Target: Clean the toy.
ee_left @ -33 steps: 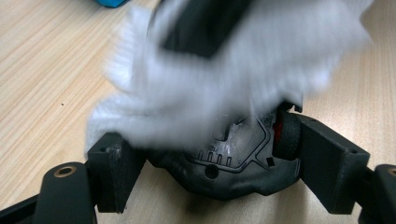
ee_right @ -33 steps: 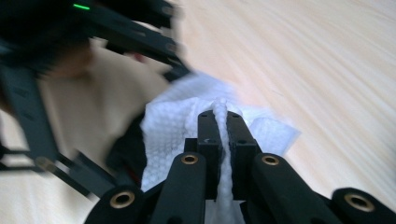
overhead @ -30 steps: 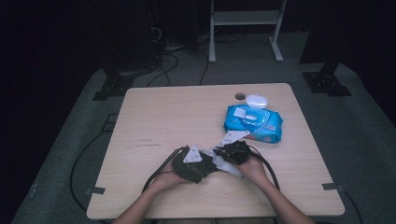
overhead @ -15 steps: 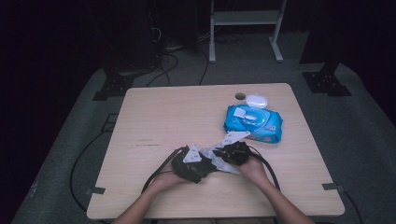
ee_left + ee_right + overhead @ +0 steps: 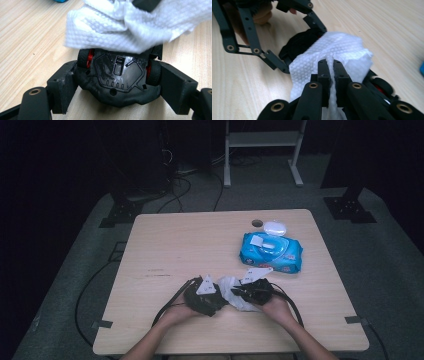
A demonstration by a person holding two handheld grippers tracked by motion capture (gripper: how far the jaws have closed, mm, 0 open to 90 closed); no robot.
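A black toy car (image 5: 117,72) lies belly-up between the pads of my left gripper (image 5: 118,87), which is shut on its sides; the red wheel hubs show. A white textured wipe (image 5: 130,22) is draped over the car's far end. My right gripper (image 5: 329,66) is shut on a bunched fold of that wipe (image 5: 332,50) and presses it against the car (image 5: 297,46). In the high view both grippers meet near the table's front edge, the left gripper (image 5: 202,295) and the right gripper (image 5: 252,290) with the wipe (image 5: 230,287) between them.
A blue pack of wipes (image 5: 271,251) lies on the wooden table (image 5: 175,245) at the right, behind the right hand. A small white case (image 5: 274,227) and a cable hole (image 5: 257,223) sit at the far edge. Cables trail from both grippers toward the front edge.
The right gripper with the wipe has shifted only slightly against the car. The left gripper and the car have kept still.
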